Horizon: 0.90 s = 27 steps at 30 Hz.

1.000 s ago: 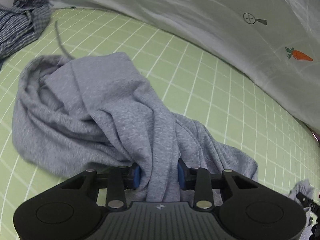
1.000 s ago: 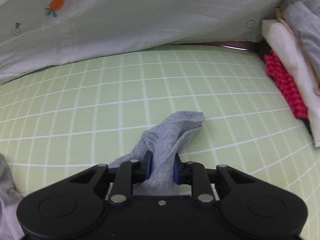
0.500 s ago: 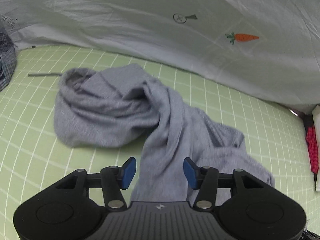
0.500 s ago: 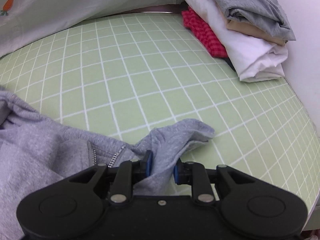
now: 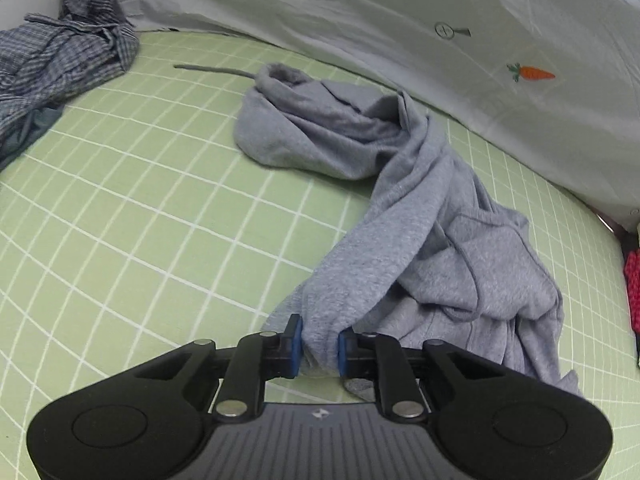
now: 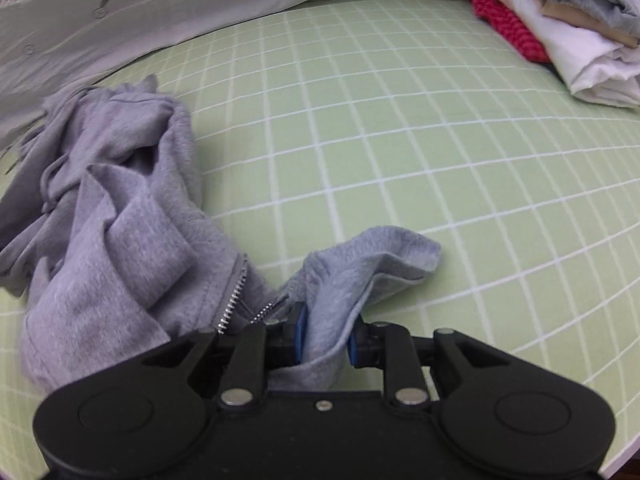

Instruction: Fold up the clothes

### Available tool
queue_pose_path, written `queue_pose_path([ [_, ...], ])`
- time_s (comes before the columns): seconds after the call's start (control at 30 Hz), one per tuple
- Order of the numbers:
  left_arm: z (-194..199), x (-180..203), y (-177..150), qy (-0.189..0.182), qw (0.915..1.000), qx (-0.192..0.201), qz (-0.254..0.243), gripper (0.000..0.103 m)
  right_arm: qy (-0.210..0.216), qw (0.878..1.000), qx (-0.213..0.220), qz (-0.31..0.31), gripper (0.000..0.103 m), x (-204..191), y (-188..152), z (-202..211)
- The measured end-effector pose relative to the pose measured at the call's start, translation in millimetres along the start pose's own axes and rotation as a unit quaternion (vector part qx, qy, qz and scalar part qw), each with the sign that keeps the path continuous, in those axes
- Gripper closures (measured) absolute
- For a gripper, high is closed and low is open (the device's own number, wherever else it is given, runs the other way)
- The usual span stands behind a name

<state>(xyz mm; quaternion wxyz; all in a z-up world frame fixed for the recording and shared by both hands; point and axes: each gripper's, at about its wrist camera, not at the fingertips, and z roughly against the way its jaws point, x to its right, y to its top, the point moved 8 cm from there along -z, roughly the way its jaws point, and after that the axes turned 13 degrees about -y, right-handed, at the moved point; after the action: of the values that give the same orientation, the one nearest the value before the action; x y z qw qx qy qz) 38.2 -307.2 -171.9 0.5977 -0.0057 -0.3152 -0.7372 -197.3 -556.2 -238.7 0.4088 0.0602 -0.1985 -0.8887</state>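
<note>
A grey zip hoodie [image 5: 404, 208] lies crumpled on the green gridded mat [image 5: 140, 220], its hood at the far end with a drawstring trailing left. My left gripper [image 5: 319, 345] is shut on a bunched fold of the hoodie at its near end. In the right wrist view the hoodie [image 6: 116, 220] is heaped at the left, its zipper [image 6: 234, 300] showing. My right gripper [image 6: 327, 336] is shut on a corner of the hoodie that flops over to the right.
A blue checked shirt [image 5: 56, 64] is piled at the mat's far left. A stack of folded clothes [image 6: 568, 28], red, white, tan and grey, sits at the far right. A white sheet with carrot prints [image 5: 440, 32] hangs along the back edge.
My left gripper let go of the hoodie, opened, then shut again on a fold nearer its end. My right gripper kept its hold and swung, bringing the heaped hoodie into view.
</note>
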Motion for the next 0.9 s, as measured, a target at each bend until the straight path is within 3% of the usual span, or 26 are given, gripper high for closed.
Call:
queue_pose_path([
  [0.1,21,-14,14,0.024,0.9991,0.036,-0.006,0.086,0.048,0.998,-0.024,0.031,0.078,-26,-15,14],
  [0.2,33,-28,24,0.033,0.9982,0.05,0.007,0.085,0.029,0.997,0.005,0.073,0.063,-38,-7,33],
  [0.23,37,-32,25,0.035,0.998,0.052,0.013,0.085,0.019,0.997,0.025,0.076,0.05,-38,0,40],
  [0.27,37,-35,23,0.037,0.998,0.048,0.017,0.085,0.014,0.997,0.047,0.068,0.03,-36,10,46],
  [0.33,36,-39,19,0.04,0.9981,0.04,0.025,0.085,0.011,0.996,0.076,0.04,0.018,-30,29,50],
  [0.43,27,-42,7,0.036,0.9984,0.021,0.038,0.084,0.021,0.996,0.086,0.006,0.018,-27,55,44],
  [0.63,11,-48,-5,0.04,0.9982,-0.013,0.043,0.083,0.047,0.994,0.094,0.018,0.018,-64,100,23],
  [0.9,-4,-69,9,0.057,0.9957,-0.021,0.069,0.083,0.14,0.983,0.074,0.095,0.018,-160,151,-10],
])
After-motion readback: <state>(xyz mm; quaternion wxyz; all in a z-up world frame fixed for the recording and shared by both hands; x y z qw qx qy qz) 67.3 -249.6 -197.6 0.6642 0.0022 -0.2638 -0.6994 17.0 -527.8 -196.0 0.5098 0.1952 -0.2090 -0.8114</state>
